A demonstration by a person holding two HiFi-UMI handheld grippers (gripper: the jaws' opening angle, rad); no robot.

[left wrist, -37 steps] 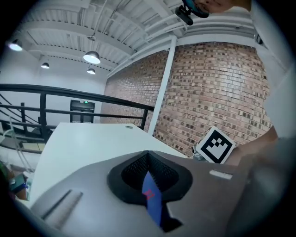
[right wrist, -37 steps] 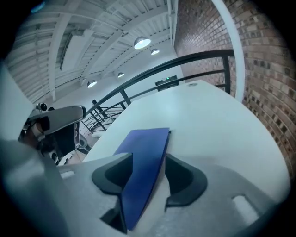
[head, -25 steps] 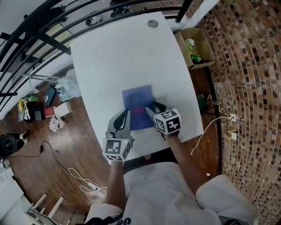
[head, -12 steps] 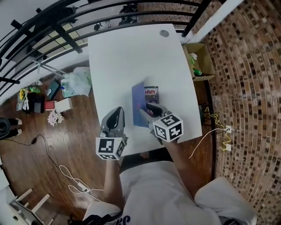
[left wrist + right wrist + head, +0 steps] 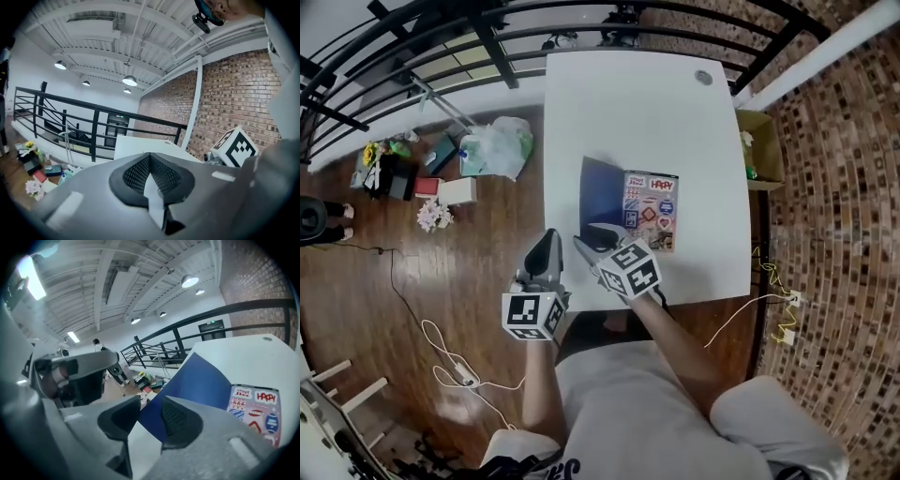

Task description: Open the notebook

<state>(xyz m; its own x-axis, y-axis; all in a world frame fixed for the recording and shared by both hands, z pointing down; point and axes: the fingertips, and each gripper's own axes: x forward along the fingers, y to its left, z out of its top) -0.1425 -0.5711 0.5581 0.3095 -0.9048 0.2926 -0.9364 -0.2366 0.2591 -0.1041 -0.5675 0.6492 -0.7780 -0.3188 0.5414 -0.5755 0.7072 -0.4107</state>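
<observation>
The notebook lies on the white table (image 5: pixel 619 103), with its blue cover (image 5: pixel 602 192) lifted off a page of colourful stickers (image 5: pixel 651 208). My right gripper (image 5: pixel 589 236) is shut on the cover's near edge. In the right gripper view the cover (image 5: pixel 197 383) runs up from between that gripper's (image 5: pixel 150 416) pads, and the sticker page (image 5: pixel 255 411) lies flat to the right. My left gripper (image 5: pixel 549 242) hangs over the table's left edge beside the right one, shut and holding nothing. In the left gripper view its jaws (image 5: pixel 150 173) meet in front of the railing.
A small round disc (image 5: pixel 703 77) sits in the table's far right corner. A cardboard box (image 5: pixel 759 141) stands on the floor to the table's right. A plastic bag (image 5: pixel 497 145) and clutter lie to its left. A black railing (image 5: pixel 441 37) runs behind.
The closed blue notebook now shows its sticker page: the right gripper closed on the cover and swung it up and to the left. Both grippers moved left towards the table's near left edge.
</observation>
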